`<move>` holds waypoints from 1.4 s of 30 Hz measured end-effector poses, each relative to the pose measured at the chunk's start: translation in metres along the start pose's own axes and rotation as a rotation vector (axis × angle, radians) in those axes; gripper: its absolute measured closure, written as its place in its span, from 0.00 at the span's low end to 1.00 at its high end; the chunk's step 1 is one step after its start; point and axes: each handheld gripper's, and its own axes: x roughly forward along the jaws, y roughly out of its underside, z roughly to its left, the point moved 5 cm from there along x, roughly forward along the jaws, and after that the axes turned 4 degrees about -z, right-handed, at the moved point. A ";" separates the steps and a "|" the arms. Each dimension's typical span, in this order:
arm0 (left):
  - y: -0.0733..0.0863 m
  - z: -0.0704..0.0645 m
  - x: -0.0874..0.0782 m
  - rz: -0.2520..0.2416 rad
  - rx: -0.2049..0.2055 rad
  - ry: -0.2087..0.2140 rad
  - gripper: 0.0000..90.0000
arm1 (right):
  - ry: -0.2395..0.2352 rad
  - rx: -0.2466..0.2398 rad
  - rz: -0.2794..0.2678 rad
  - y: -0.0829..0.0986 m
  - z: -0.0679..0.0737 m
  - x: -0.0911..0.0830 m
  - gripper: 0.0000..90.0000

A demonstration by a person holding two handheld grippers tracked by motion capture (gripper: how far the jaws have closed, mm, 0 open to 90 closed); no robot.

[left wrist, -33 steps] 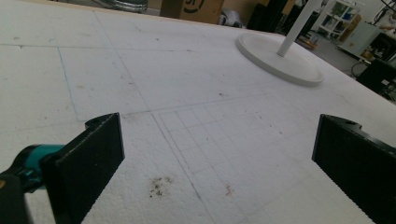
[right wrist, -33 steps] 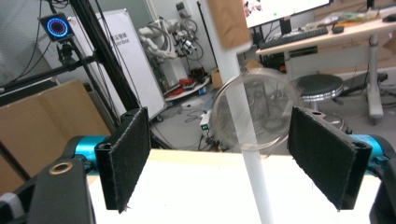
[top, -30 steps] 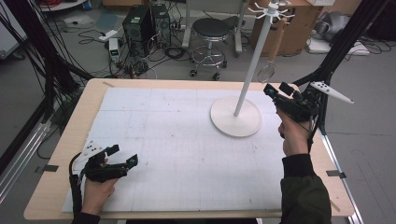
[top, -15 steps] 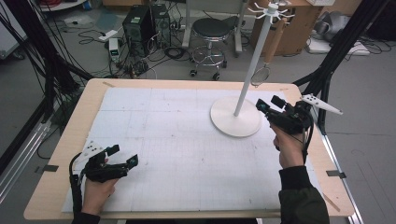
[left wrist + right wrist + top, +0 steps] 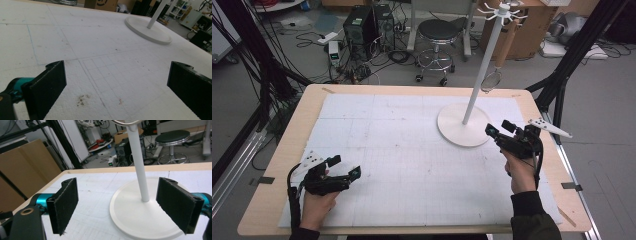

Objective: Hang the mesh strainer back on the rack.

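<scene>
White foam board (image 5: 412, 150) lies bare between both tongs. Right gripper (image 5: 502, 131) and left gripper (image 5: 343, 166) are released; a strainer (image 5: 493, 80) already hangs on the rack (image 5: 464, 127) beyond the right one.

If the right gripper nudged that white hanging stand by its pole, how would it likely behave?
The stand would probably lean before sliding: its pole is tall and thin, so a high push has leverage. The wide round base lying flat on the foam mat should resist tipping from a low push. The strainer hanging near the top would likely swing.
</scene>
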 end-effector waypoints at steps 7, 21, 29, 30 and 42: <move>0.000 -0.001 0.000 0.001 0.004 0.001 0.03 | -0.011 0.007 0.033 0.016 0.000 -0.003 0.17; 0.002 -0.003 0.003 0.009 0.009 0.005 0.03 | -0.014 -0.030 0.096 0.047 -0.001 -0.004 0.18; 0.003 -0.003 0.004 0.022 0.020 0.004 0.03 | -0.027 -0.054 0.119 0.053 0.002 -0.003 0.17; 0.003 -0.004 0.004 0.019 0.019 0.001 0.03 | -0.028 -0.060 0.115 0.054 0.003 -0.004 0.18; 0.005 -0.004 0.007 0.027 0.030 0.000 0.03 | -0.046 -0.093 0.096 0.070 0.001 -0.013 0.18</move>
